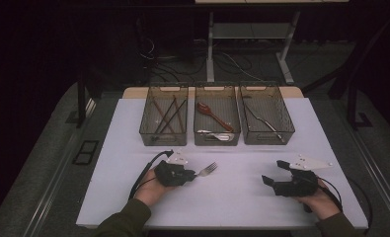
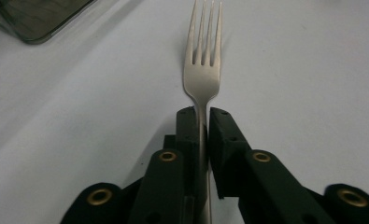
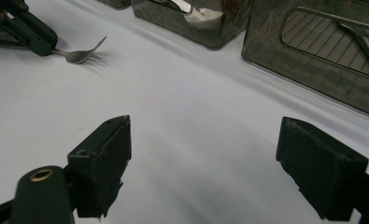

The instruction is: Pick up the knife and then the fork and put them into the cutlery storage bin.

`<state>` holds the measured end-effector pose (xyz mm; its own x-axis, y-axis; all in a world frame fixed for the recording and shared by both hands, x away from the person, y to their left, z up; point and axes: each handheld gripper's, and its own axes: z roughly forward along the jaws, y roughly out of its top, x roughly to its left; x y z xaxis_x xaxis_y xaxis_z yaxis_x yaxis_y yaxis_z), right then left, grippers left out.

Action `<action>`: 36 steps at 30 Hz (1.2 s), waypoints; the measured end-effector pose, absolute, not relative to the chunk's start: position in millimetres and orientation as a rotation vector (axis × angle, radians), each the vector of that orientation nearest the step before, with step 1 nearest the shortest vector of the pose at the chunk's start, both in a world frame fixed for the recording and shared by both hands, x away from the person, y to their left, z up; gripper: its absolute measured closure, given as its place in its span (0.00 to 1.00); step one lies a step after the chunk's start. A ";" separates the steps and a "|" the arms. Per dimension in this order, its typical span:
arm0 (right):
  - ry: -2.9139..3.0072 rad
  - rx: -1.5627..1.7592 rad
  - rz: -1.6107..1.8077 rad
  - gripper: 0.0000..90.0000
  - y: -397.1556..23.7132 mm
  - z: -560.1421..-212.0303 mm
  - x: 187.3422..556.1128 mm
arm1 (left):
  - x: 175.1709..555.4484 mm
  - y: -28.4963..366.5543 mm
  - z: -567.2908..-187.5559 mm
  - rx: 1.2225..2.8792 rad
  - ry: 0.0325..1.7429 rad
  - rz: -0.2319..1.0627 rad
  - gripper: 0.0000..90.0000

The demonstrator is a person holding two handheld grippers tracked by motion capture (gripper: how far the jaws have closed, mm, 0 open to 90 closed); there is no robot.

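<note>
Firmly, the left gripper was clamped on the fork's neck, tines forward over the white table. Thin, stiff and slick steel, it looked prone to pivot; the handle's middle seemed safer. Right gripper idled, jaws apart.

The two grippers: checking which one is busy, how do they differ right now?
The left gripper is shut on the fork's handle; the right gripper stands wide open with nothing between its jaws. The left sits nearer the table's middle, the right nearer its edge. Both are black and hand-held.
</note>
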<state>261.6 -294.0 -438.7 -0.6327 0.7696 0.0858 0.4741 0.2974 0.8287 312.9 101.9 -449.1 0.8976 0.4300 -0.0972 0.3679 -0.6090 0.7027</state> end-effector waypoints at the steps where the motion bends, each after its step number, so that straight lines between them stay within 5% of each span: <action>1: 2.244 1.121 1.256 0.20 -293.9 -438.8 261.7 | 313.5 102.3 -449.0 2.290 0.567 0.103 0.92; 36: 2.318 1.058 1.349 0.20 -278.3 -420.9 266.0 | 294.9 103.8 -398.4 2.024 0.544 0.196 0.94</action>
